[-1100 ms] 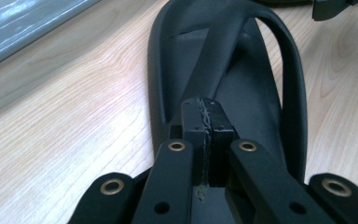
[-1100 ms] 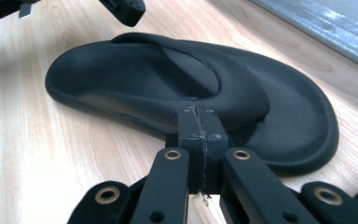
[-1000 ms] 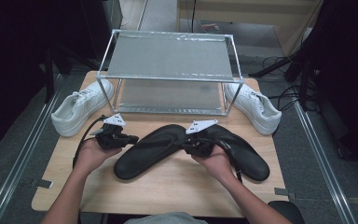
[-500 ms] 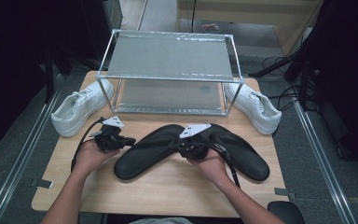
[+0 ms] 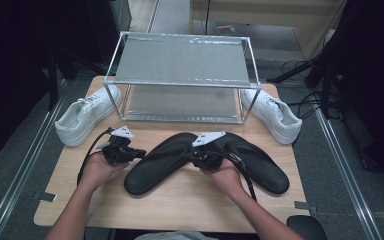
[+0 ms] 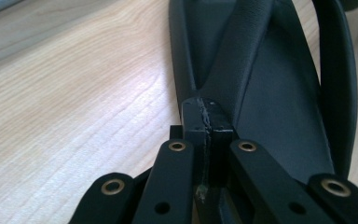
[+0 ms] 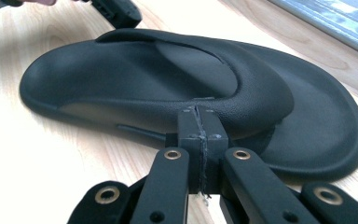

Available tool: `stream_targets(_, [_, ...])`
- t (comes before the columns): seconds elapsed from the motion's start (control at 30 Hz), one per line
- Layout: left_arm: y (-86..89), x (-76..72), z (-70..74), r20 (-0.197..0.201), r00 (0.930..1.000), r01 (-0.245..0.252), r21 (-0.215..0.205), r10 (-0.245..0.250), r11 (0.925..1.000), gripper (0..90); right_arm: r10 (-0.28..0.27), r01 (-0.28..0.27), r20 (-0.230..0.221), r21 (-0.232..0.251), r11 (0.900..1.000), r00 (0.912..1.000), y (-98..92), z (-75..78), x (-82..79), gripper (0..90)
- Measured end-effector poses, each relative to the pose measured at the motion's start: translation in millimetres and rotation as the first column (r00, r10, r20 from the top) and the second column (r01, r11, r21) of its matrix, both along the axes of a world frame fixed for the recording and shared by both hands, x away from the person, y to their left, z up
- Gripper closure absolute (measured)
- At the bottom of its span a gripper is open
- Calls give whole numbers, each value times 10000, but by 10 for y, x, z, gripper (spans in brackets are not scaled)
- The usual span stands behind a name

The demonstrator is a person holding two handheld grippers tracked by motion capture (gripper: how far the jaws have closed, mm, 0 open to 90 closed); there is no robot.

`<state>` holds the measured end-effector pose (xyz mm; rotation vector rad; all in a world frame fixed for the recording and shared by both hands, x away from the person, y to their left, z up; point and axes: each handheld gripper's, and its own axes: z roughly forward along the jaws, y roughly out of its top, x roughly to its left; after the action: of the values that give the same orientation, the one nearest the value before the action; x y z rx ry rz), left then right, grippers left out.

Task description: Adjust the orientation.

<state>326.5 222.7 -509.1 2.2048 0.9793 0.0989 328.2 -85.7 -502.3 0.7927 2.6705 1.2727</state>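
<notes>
We are holding a gripper in each hand over a wooden table [image 5: 180, 205], and both tools are clenched with nothing between the jaws. In the high view our left gripper [image 5: 139, 153] is pointing toward the left black sandal [image 5: 155, 165], its tips sitting just beside that sandal's edge. In the left gripper view the jaws are pressing flat against each other, and the sandal's strap and footbed [image 6: 261, 79] are lying right ahead of them; whether the tips are touching the rubber we cannot tell.

Our right gripper [image 5: 196, 159] is resting where the two sandals meet near the middle of the table. In the right gripper view its jaws are likewise closed tight together, pointing at the side of the left black sandal [image 7: 168, 79], with the left gripper [image 7: 116, 11] showing beyond it at the top edge.

The right black sandal [image 5: 260, 165] is lying angled away toward the right, its toe end overlapping the other's. Behind them a metal two-tier rack [image 5: 180, 75] is standing, with a white sneaker at its left [image 5: 82, 120] and another at its right [image 5: 272, 115]
</notes>
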Motion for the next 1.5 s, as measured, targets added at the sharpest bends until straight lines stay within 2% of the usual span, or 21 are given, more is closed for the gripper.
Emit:
stream_targets(0.37, [-160,-153,8,-24,9987,506,171,-506,9986,900,-537,537,77,10,9986,9985,-85,1,79,900])
stream_targets(0.57, [-225,-263,4,-71,9975,700,105,-699,9975,900,-801,801,-23,149,9967,9968,-103,-12,115,900])
stream_targets(0.77, [-281,-349,0,-168,9970,759,13,-759,9971,900,-935,933,72,160,9955,9956,-90,-17,132,900])
stream_targets(0.87, [-312,-370,-3,-361,9966,731,-123,-735,9972,900,-1069,1068,68,218,9940,9942,-87,-24,157,900])
stream_targets(0.97, [-349,-392,-4,-389,9966,723,-204,-731,9972,900,-1116,1115,30,223,9935,9938,-94,-25,169,900])
stream_targets(1.0, [-371,-393,-5,-591,9958,671,-445,-696,9968,900,-1151,1150,43,262,9930,9933,-99,-26,188,900])
stream_targets(1.17, [-375,-391,15,-405,9967,680,-663,-708,9955,899,-1143,1140,99,265,9931,9934,-88,-25,205,900])
stream_targets(1.3, [-349,-386,27,-246,9973,672,-527,-686,9963,831,-1174,1176,-83,421,9922,9931,-128,-4,211,885])
stream_targets(1.37, [-331,-388,51,-83,9977,663,-547,-668,9963,807,-1165,1173,-186,506,9918,9930,-158,16,206,850])
stream_targets(1.4, [-327,-389,68,-33,9983,573,-616,-577,9965,738,-1109,1116,-162,529,9923,9937,-199,40,189,809])
stream_targets(1.43, [-322,-384,81,-49,9984,556,-570,-560,9968,738,-1109,1116,-162,529,9923,9937,-199,40,189,809])
stream_targets(1.47, [-321,-372,95,-38,9984,555,-477,-557,9973,639,-1053,1065,-226,613,9924,9942,-236,58,171,753])
stream_targets(1.5, [-321,-372,95,-38,9984,555,-477,-557,9973,606,-1034,1046,-217,596,9927,9944,-250,66,163,726])
